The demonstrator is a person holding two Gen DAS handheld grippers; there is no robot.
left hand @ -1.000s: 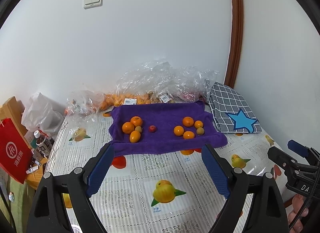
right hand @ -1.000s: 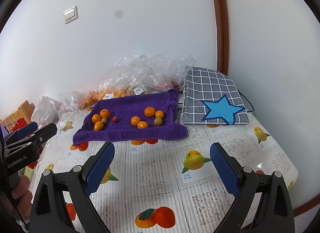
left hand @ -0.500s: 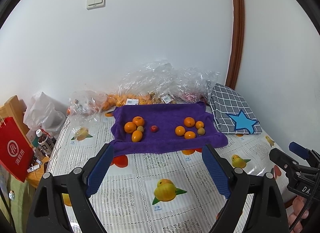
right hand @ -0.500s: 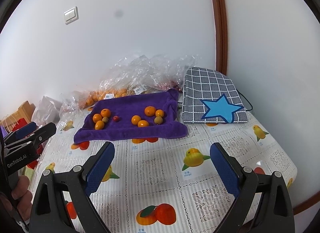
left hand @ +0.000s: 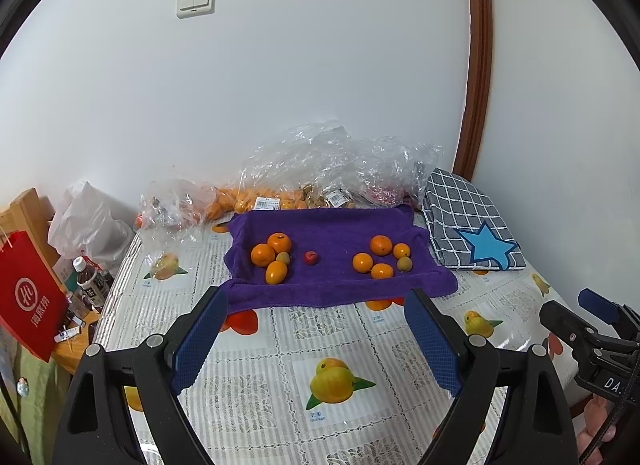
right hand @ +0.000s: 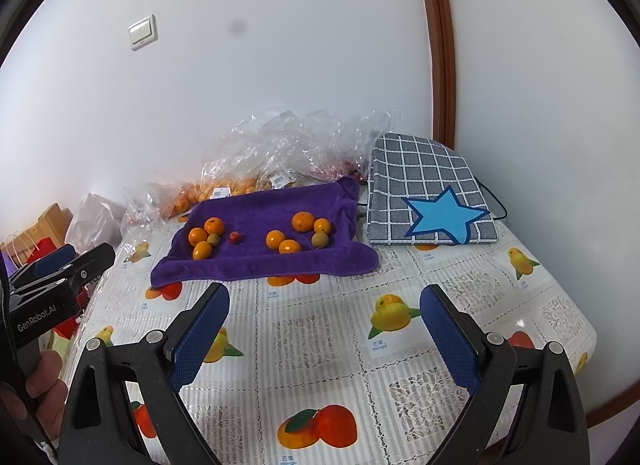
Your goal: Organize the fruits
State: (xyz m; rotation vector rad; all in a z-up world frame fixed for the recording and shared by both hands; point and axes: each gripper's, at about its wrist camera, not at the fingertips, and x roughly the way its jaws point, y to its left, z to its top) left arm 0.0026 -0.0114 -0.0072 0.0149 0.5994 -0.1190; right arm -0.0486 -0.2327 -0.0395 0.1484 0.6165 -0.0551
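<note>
A purple towel point(left hand: 332, 233) point(right hand: 264, 213) lies at the far middle of the table. On it a left cluster of oranges point(left hand: 263, 255) point(right hand: 197, 236) includes a small green fruit point(left hand: 283, 257). A small red fruit point(left hand: 310, 257) point(right hand: 235, 237) lies alone in the middle. A right cluster of oranges point(left hand: 381, 245) point(right hand: 303, 222) includes a brownish-green fruit point(left hand: 404, 264) point(right hand: 320, 240). My left gripper point(left hand: 316, 305) is open and empty, well short of the towel. My right gripper point(right hand: 324, 305) is open and empty too, also short of it.
Clear plastic bags point(left hand: 320, 169) with more oranges lie behind the towel by the wall. A grey checked cushion with a blue star point(left hand: 472, 229) point(right hand: 428, 197) lies right of the towel. A red paper bag point(left hand: 28, 293) and bottles point(left hand: 90, 289) stand left of the table.
Both grippers have drifted slightly, with the scene sitting a touch lower in the left wrist view. Nothing on the table has moved. Both stay open.
</note>
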